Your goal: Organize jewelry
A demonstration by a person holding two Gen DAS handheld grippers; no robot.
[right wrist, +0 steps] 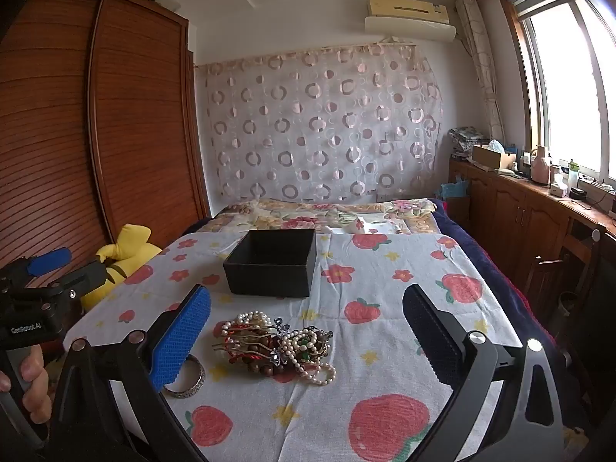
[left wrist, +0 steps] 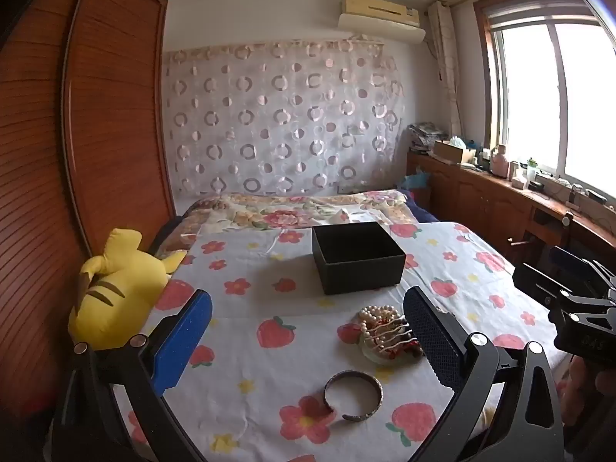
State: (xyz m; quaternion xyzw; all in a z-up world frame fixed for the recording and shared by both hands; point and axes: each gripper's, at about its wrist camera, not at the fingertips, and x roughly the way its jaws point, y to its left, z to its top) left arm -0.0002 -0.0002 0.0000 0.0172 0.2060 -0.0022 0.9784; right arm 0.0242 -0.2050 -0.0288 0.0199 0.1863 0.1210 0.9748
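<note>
I count one black box (right wrist: 271, 265) at twelve o'clock, one bangle (left wrist: 353, 395), one tangled jewelry heap (right wrist: 277, 342), one yellow plush (left wrist: 115, 288).

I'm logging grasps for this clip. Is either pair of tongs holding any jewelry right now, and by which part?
Nothing is held. The left tongs and right tongs are both open above the cloth.

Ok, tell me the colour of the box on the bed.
Black box, open on top; it shows best in the right wrist view.
</note>
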